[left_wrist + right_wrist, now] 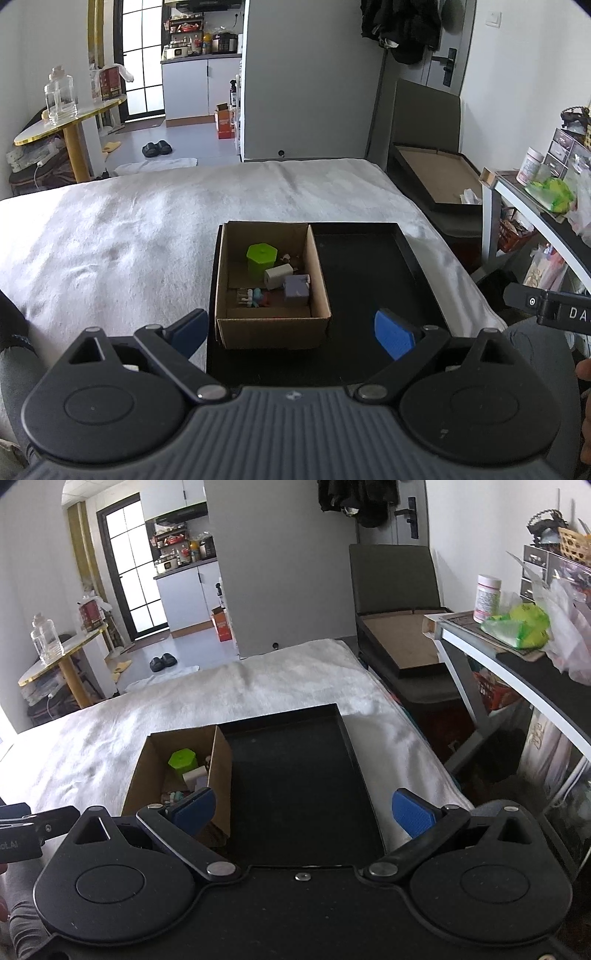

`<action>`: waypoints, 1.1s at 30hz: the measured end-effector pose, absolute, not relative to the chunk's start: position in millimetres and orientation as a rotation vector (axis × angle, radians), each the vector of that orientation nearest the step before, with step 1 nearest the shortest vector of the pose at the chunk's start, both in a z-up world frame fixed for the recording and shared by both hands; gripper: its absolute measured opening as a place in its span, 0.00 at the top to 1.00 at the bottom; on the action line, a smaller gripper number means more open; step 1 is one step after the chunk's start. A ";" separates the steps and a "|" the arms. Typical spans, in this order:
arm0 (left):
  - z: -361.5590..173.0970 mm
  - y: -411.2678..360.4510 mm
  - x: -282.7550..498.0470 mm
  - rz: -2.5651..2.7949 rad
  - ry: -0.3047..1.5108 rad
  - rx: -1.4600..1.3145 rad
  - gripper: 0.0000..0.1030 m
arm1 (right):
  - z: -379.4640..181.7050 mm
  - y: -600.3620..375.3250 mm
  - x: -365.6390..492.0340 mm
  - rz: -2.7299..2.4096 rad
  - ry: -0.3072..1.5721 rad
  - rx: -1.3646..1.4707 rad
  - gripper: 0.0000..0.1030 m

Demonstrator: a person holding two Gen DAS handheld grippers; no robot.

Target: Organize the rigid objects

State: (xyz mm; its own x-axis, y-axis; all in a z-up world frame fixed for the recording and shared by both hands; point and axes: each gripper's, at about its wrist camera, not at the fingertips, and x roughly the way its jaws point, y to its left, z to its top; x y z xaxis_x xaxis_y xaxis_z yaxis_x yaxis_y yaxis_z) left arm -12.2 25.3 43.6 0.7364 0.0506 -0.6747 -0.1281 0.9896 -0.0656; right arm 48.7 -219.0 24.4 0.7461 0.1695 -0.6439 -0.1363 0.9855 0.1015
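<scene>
A cardboard box [317,273] stands in the left part of a black tray [369,280] on a white-covered bed. Inside it are a green hexagonal block [261,258], a cream block [277,277], a lilac block [296,288] and several small coloured pieces [253,297]. My left gripper [295,334] is open and empty, just in front of the box. My right gripper [303,810] is open and empty above the tray's [347,731] near end, beside the box [221,760]; the green block [181,760] shows inside.
The white bed cover [147,221] spreads to the left and beyond the tray. A dark chair with a flat carton [399,642] stands at the right, next to a cluttered desk [517,653]. A round side table with glass bottles [62,114] stands far left.
</scene>
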 end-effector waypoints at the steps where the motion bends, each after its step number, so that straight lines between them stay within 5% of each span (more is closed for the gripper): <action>1: 43.6 24.6 -13.4 0.095 0.736 -0.106 0.07 | 24.4 -219.7 47.1 0.163 0.708 0.049 0.00; 33: 34.1 13.5 -13.0 0.060 0.754 -0.086 0.07 | 13.5 -215.5 29.0 0.127 0.716 0.030 0.00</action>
